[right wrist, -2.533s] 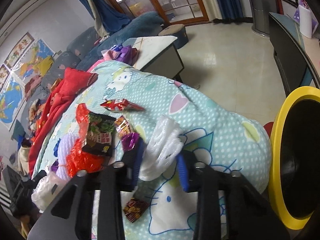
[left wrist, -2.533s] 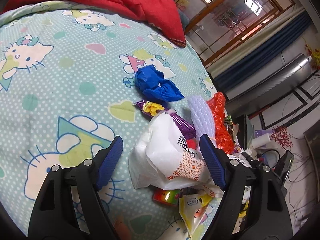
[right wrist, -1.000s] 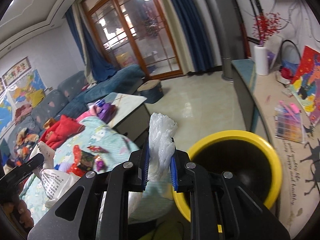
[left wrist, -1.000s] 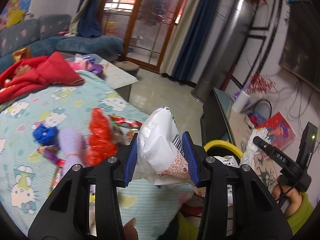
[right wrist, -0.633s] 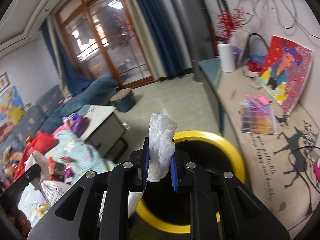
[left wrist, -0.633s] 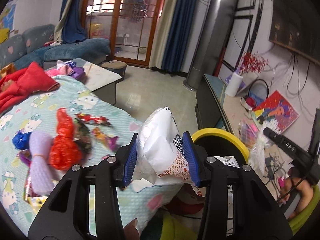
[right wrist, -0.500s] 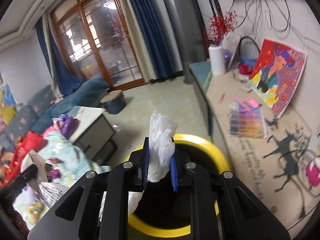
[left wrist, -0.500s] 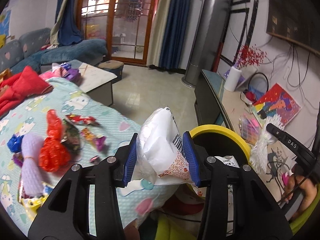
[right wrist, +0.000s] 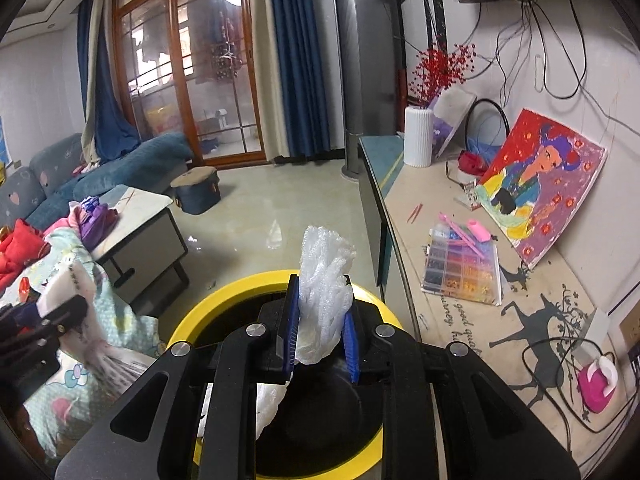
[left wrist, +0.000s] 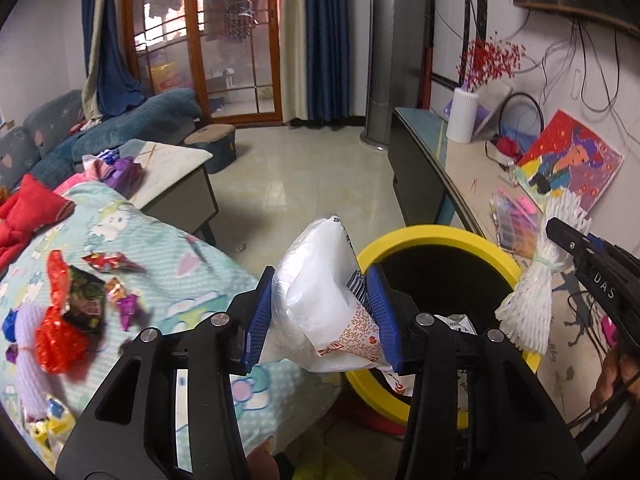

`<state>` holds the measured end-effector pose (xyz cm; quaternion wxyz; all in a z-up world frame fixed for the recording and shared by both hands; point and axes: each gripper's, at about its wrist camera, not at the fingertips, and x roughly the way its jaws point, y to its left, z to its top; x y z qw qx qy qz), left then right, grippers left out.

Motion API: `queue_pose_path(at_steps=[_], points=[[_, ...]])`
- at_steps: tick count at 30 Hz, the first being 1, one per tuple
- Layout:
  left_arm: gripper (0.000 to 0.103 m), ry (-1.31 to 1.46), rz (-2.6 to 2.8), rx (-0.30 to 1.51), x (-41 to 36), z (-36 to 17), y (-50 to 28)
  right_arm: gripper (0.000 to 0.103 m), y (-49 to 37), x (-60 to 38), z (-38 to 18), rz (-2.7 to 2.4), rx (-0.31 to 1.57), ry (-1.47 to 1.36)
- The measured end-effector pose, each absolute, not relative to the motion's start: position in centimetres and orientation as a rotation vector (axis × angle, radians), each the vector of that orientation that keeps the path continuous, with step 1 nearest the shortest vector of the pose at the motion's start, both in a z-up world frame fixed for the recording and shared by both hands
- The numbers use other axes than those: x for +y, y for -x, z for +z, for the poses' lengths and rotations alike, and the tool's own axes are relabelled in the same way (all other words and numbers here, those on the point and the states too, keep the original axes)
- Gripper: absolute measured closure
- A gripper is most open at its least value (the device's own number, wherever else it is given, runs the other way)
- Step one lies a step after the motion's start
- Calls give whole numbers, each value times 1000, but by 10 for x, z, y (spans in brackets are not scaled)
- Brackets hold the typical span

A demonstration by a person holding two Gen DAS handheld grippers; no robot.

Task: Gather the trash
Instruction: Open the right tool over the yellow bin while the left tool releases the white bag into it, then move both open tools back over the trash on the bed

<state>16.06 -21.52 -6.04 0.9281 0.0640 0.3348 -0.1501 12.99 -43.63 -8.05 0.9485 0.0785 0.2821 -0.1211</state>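
While both tongs hang at the yellow-rimmed bin (left wrist: 432,240), each pinches a piece of trash. The left tongs (left wrist: 324,312) clamp a crumpled white bag (left wrist: 320,292) with a barcode and orange print; its blue pads (left wrist: 259,312) press on both sides of it, and the bag juts up and forward above the bin's near left rim. The right tongs (right wrist: 320,328) squeeze a white foam net (right wrist: 326,280) between narrow-set blue pads (right wrist: 290,328); the net's top fans out above them and its tail hangs below, over the bin's dark mouth (right wrist: 320,420). In the left view the same net (left wrist: 536,280) shows at the right, bound with a thin band and held over the bin's far right rim, with a bit of the person's hand (left wrist: 612,372) behind the tool.

Some white paper (left wrist: 460,324) already lies inside the bin. More trash stays on the bed (left wrist: 192,280) to the left, on a cartoon-cat sheet: a red wrapper (left wrist: 60,340), a dark snack packet (left wrist: 86,296), a red foil wrapper (left wrist: 108,260), small purple wrappers (left wrist: 128,304), a pale lilac net (left wrist: 28,352) and a blue scrap (left wrist: 10,322).

Right of the bin runs a long tabletop (right wrist: 460,264) with a white vase (right wrist: 418,136) of red sprigs, a colourful painting (right wrist: 544,184) leaning on the wall, and a bead box (right wrist: 460,268). Behind are a tiled floor (left wrist: 320,184), a low table (left wrist: 168,176), a blue sofa (left wrist: 132,128) and glass doors (left wrist: 208,48).
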Motion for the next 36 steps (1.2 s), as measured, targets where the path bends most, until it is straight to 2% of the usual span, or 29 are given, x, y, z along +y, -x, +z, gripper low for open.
queue_pose_path(at_steps=[2, 4, 6, 7, 8, 12, 13, 17, 22, 36], points=[[62, -138, -316, 693, -220, -64, -162, 80, -131, -440, -83, -244, 579, -175], [57, -143, -327, 702, -225, -67, -164, 66, -131, -443, -85, -241, 585, -195], [51, -134, -336, 713, -226, -70, -166, 54, -131, -446, -87, -238, 588, -221], [45, -126, -342, 718, -226, -71, -166, 52, -131, -447, -88, -239, 589, -227], [36, -120, -345, 720, -225, -71, -167, 51, -131, -447, -88, -239, 590, -231], [24, -85, -365, 728, -219, -68, -167, 44, -129, -447, -87, -242, 587, -237], [19, -75, -374, 726, -216, -66, -166, 43, -128, -446, -86, -242, 584, -237], [11, -42, -384, 719, -205, -57, -161, 38, -125, -442, -79, -232, 565, -240], [11, -2, -361, 704, -185, -45, -153, 34, -120, -430, -68, -196, 544, -244], [11, 30, -246, 641, -131, -20, -130, 32, -107, -377, -32, -55, 483, -229]])
